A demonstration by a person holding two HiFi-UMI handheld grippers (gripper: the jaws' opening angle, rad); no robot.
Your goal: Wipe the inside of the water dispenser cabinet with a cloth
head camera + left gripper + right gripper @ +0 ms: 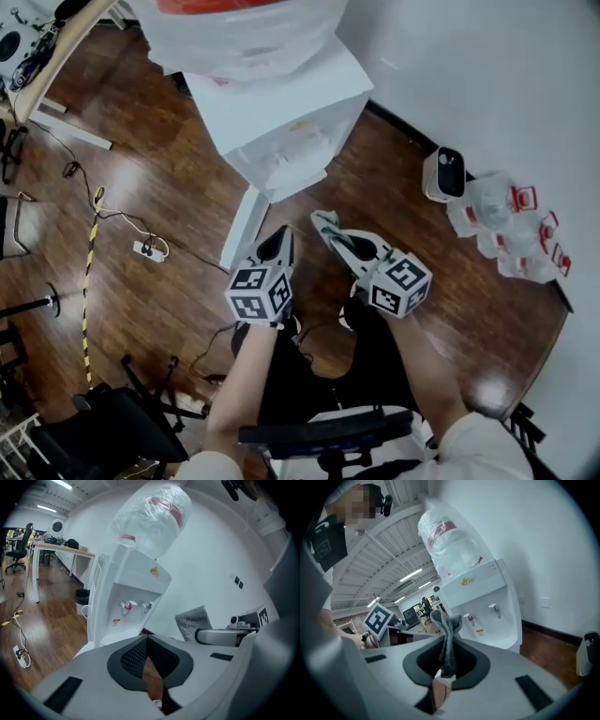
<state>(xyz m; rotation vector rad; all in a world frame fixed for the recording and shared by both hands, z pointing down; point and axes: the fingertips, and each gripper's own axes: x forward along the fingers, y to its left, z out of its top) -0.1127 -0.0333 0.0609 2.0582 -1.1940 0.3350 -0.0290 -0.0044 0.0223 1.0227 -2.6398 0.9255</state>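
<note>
A grey cloth (448,637) was pinched between jaws of R gripper (325,222), held near front of water dispenser (281,112). L gripper (284,234) jaws were pressed together w/ nothing between, also near dispenser front.

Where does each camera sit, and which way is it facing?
Head view: on the head, facing steeply down on the dispenser; arms, left tool, right tool show.
Left gripper view: on the left tool, facing the dispenser's front along shut jaws.
Right gripper view: on the right tool, facing the dispenser past jaws clamping the cloth.
Shared: both gripper views show the taps.
</note>
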